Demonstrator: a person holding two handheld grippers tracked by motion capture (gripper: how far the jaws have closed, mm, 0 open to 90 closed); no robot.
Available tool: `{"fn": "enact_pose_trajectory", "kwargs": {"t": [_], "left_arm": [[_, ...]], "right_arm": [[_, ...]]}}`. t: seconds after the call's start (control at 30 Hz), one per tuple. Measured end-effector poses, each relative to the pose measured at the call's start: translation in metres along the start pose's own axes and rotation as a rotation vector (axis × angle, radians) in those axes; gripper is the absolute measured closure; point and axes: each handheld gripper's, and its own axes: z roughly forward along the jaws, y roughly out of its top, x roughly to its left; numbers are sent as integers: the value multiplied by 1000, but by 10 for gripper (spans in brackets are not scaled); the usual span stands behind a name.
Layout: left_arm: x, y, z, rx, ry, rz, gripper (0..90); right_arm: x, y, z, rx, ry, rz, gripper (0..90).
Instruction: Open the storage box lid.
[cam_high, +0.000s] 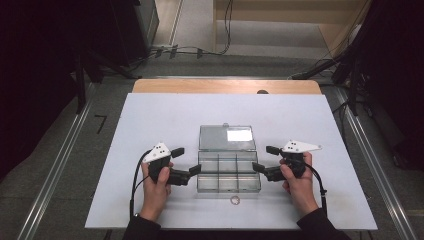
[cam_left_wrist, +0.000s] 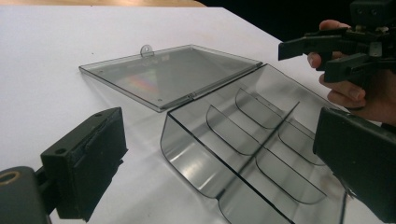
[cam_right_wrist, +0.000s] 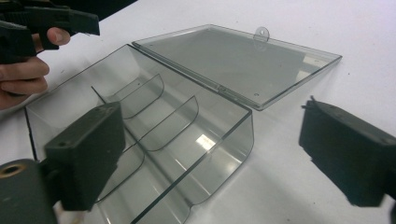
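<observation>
Both grippers' fingers (cam_high: 186, 160) wide apart.

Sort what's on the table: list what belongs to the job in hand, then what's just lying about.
In the job:
- clear compartment box, open and empty
- its lid, folded back flat on the table
- left gripper, open at the box's left end
- right gripper, open at the box's right end

Lying about:
- small ring on the white board, in front of the box
</observation>
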Motion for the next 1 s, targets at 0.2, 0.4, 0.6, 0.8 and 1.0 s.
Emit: {"fn": "enact_pose_trajectory", "kwargs": {"t": [0.2, 0.4, 0.6, 0.8, 1.0], "left_arm": [[-1, -10, -11, 8, -1, 9, 18], [-1, -16, -21, -5, 17, -1, 0], [0, -20, -33, -7, 40, 10, 0], [1, -24, -42, -15, 67, 6, 0], [-1, -27, -49, -8, 76, 24, 0]], "right_arm": [[8, -5, -10, -19, 4, -30, 2], [16, -6, -15, -13, -7, -48, 0], [27, -4, -19, -17, -22, -76, 0], [30, -4, -22, -12, 0, -84, 0], [36, -3, -24, 10, 9, -92, 0]]}}
